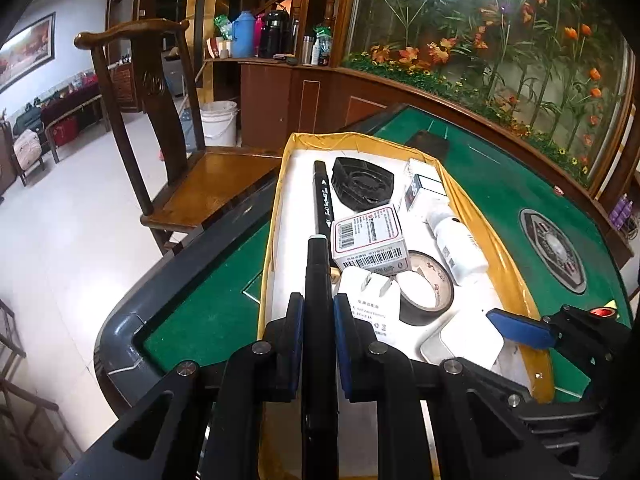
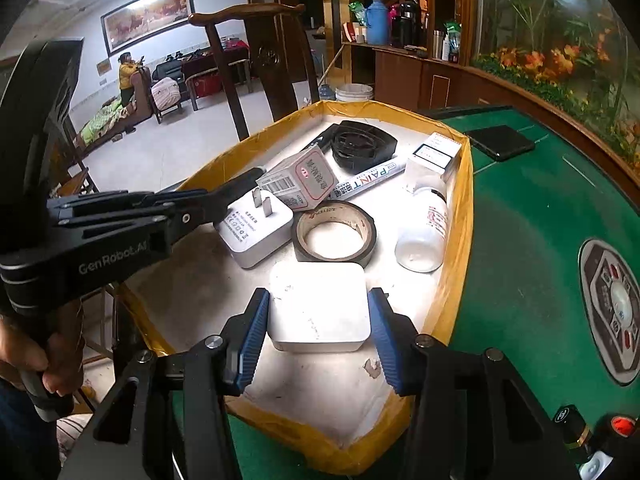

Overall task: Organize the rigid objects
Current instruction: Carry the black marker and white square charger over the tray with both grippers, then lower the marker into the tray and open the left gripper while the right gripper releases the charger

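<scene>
Over the tray [image 2: 460, 208] on the green surface [image 2: 520, 220], the left hand-held gripper [image 1: 316, 316] is clamped on a black marker [image 1: 318, 248], angled down for placing; the right hand-held gripper [image 2: 318, 334] stands apart around a white box [image 2: 318, 312] near the tray's front, not clearly gripping.

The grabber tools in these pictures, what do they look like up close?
Each tool is black metal with round silver bolts and two fingers lined with ribbed blue pads. The left tool carries white "GenRobot.AI" lettering on its side, seen from the right wrist view, where a bare hand grips its dark handle. The right tool has the same build. No cables show.
</scene>
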